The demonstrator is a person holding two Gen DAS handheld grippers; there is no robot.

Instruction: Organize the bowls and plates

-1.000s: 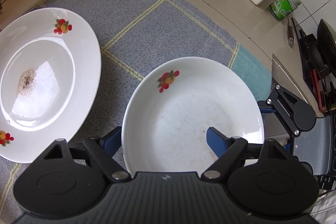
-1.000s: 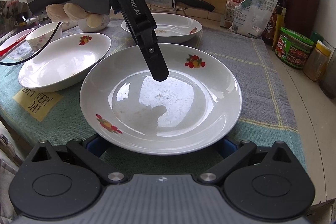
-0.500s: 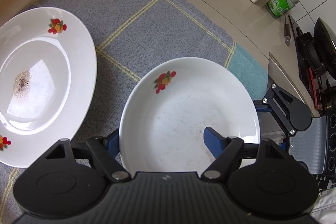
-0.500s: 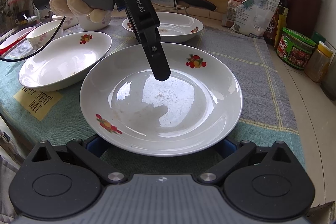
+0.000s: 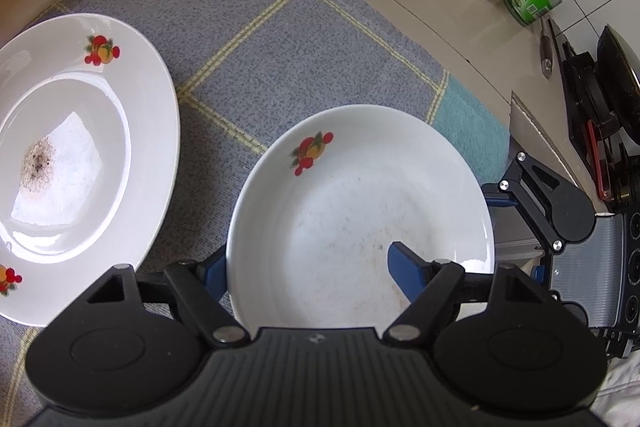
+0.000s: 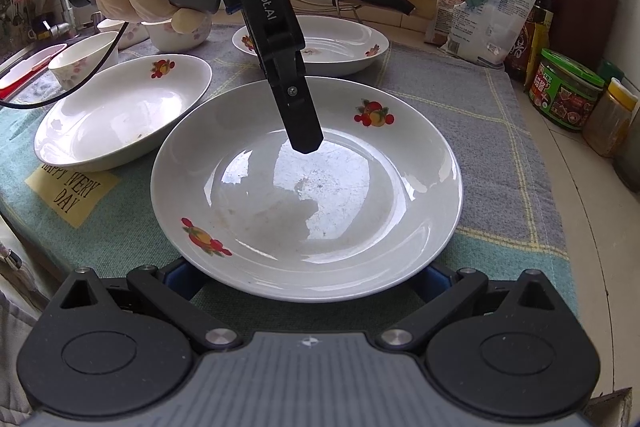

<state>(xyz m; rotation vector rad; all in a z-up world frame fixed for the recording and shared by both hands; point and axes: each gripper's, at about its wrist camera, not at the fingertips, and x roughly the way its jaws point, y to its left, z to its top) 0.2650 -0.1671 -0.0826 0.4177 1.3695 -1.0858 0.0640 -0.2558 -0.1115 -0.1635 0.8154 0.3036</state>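
Note:
In the left wrist view my left gripper (image 5: 308, 267) is open, its fingers astride the near rim of a white fruit-print plate (image 5: 360, 211); one blue pad (image 5: 408, 269) is over the plate's inside, the other outside. The same plate (image 6: 308, 187) fills the right wrist view, with the left gripper's finger (image 6: 300, 123) poised over its middle. My right gripper (image 6: 308, 279) is open, its blue pads on either side of the plate's near edge, mostly hidden under it. Another fruit-print plate (image 5: 76, 163) lies left, with dark crumbs.
A deep plate (image 6: 120, 111), a far plate (image 6: 320, 45) and small bowls (image 6: 84, 63) sit on the grey-blue cloth (image 6: 500, 131). Jars (image 6: 566, 91), a knife block and bags line the right wall. A stove (image 5: 600, 107) is beyond the cloth's edge.
The left gripper has drawn slightly nearer over the middle plate; the plates stay where they were. The right gripper has hardly moved.

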